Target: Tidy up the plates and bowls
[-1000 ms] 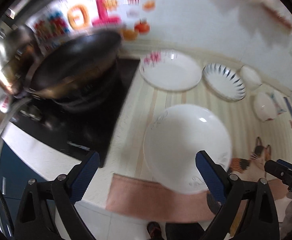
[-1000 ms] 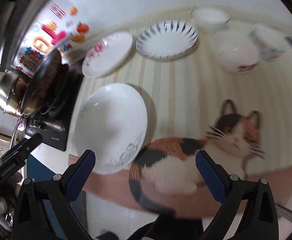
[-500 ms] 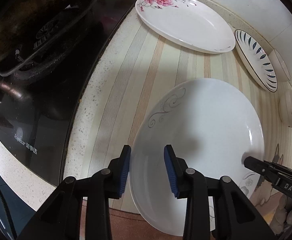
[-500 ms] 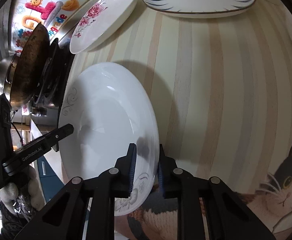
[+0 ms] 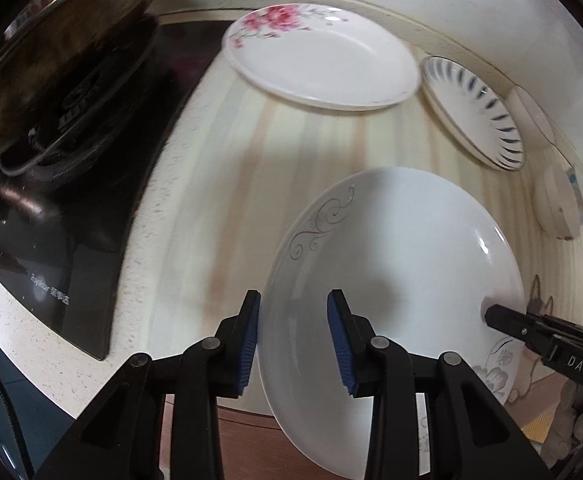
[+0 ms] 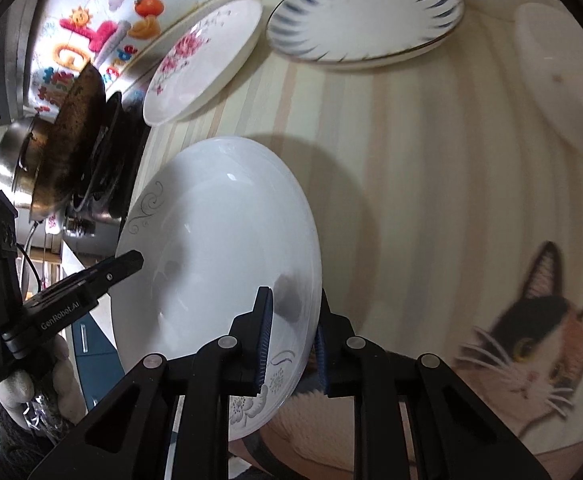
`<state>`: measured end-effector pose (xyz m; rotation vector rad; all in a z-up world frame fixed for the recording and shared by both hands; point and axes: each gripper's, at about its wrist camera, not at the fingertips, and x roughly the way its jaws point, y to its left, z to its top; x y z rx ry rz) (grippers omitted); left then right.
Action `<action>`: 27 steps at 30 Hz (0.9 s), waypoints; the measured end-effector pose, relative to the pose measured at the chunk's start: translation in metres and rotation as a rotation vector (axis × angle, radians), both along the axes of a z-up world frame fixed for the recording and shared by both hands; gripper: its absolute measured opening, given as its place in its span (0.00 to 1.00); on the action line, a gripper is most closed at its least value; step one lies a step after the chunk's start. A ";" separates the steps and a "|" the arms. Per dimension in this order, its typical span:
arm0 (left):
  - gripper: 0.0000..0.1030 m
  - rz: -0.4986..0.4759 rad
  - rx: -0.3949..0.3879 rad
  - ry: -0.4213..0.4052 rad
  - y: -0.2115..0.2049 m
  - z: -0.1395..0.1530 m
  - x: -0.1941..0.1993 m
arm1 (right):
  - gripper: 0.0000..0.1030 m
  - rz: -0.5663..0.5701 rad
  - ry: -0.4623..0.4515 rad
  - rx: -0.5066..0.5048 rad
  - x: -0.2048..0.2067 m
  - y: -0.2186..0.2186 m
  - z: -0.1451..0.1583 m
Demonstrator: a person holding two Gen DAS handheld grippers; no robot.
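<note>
Item in hand: one white plate (image 5: 395, 280) with grey scroll trim, which we hold at two edges, lifted and tilted above the striped counter (image 5: 227, 184). Our left gripper (image 5: 293, 344) is clamped on its rim at 7 o'clock in the left wrist view; our right gripper (image 6: 291, 340) is clamped on the rim at 5 o'clock in the right wrist view. Also on the counter: rose plate (image 5: 319, 60) at 12 o'clock, blue-striped plate (image 5: 475, 112) at 2 o'clock just beside it, two bowls (image 5: 559, 204) at 3 o'clock, partly cut off. Stove (image 5: 63, 184) with wok (image 5: 51, 52) at 10 o'clock. Step, as we judge it: carrying the first plate to a stack. Next move likely calls for levelling it, centring it over the rose plate, then lowering gently so the rims do not knock
</note>
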<state>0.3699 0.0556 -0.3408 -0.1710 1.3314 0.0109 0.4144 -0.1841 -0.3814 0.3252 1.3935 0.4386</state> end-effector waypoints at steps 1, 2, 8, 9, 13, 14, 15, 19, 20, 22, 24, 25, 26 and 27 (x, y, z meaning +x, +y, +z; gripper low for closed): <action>0.30 -0.013 -0.003 -0.002 -0.009 0.003 -0.002 | 0.20 -0.010 -0.004 -0.001 -0.001 -0.007 0.003; 0.30 -0.021 -0.006 -0.003 -0.014 0.004 -0.001 | 0.20 -0.028 -0.007 0.002 -0.002 -0.014 0.007; 0.30 -0.114 -0.039 -0.007 -0.051 -0.001 0.008 | 0.20 -0.133 -0.035 -0.015 -0.015 -0.076 0.026; 0.30 -0.130 -0.044 -0.006 -0.059 -0.002 0.010 | 0.20 -0.149 -0.036 -0.020 -0.017 -0.085 0.026; 0.30 -0.193 -0.062 0.002 -0.093 -0.007 0.014 | 0.21 -0.220 -0.036 -0.046 -0.024 -0.126 0.026; 0.30 -0.206 -0.062 0.002 -0.101 -0.008 0.015 | 0.21 -0.227 -0.035 -0.055 -0.025 -0.130 0.024; 0.30 -0.220 -0.062 0.003 -0.107 -0.010 0.015 | 0.21 -0.244 -0.032 -0.063 -0.026 -0.139 0.022; 0.30 -0.261 -0.051 0.016 -0.129 -0.017 0.020 | 0.21 -0.283 -0.020 -0.072 -0.030 -0.161 0.012; 0.30 -0.268 -0.046 0.019 -0.134 -0.019 0.021 | 0.21 -0.289 -0.017 -0.071 -0.031 -0.165 0.009; 0.30 -0.283 -0.036 0.019 -0.140 -0.020 0.021 | 0.21 -0.302 -0.010 -0.071 -0.033 -0.171 0.003; 0.30 -0.295 -0.019 0.026 -0.145 -0.023 0.022 | 0.21 -0.310 -0.002 -0.067 -0.034 -0.174 -0.002; 0.30 -0.300 -0.009 0.021 -0.146 -0.023 0.022 | 0.21 -0.312 -0.001 -0.066 -0.034 -0.173 -0.003; 0.30 -0.305 0.001 0.020 -0.147 -0.023 0.022 | 0.21 -0.314 0.000 -0.065 -0.034 -0.172 -0.005; 0.30 -0.307 0.008 0.016 -0.148 -0.022 0.022 | 0.21 -0.313 0.000 -0.063 -0.034 -0.172 -0.006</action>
